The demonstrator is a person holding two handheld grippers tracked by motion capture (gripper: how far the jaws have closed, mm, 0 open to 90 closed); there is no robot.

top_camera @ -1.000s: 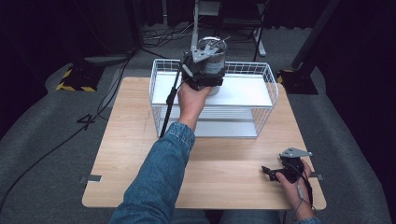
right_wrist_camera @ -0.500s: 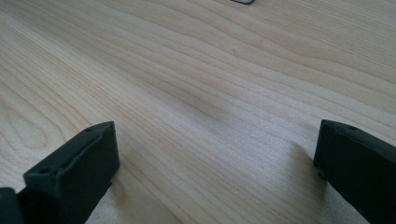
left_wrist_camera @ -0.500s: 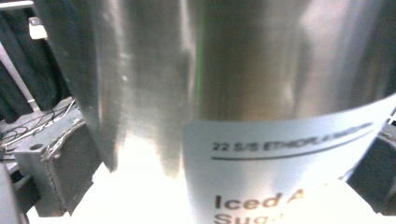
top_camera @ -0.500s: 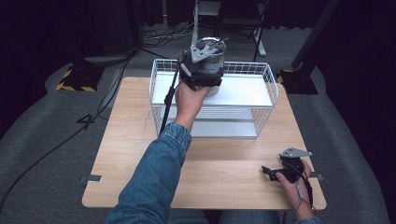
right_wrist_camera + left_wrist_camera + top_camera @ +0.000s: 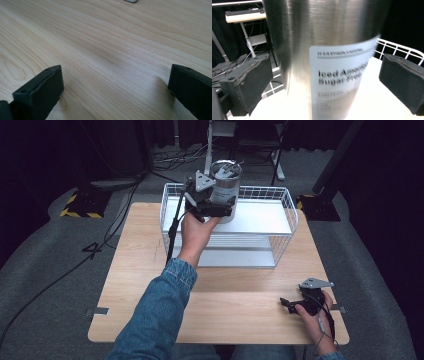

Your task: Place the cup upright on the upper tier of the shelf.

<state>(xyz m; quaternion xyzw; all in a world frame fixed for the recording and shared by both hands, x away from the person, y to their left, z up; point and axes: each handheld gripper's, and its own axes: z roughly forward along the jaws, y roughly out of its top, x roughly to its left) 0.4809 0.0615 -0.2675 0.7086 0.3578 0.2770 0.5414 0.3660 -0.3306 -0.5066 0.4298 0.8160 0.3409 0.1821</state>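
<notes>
- Left claw (image 5: pixel 216 206) spread wide, a pad (image 5: pixel 249 85) on either side of the can (image 5: pixel 324 60), gaps showing; not gripping.
- Can: steel, upright on the basket (image 5: pixel 280 237) shelf, between the jaws. Looks stiff, slick; grip mid-body, squarely.
- Right claw (image 5: pixel 292 304) wide, nothing between, low over the table (image 5: pixel 105 45).

A light wooden table (image 5: pixel 150 270) is carrying a white wire basket (image 5: pixel 280 227) at its far side; the right gripper (image 5: pixel 292 304) is resting near its front right corner.
</notes>
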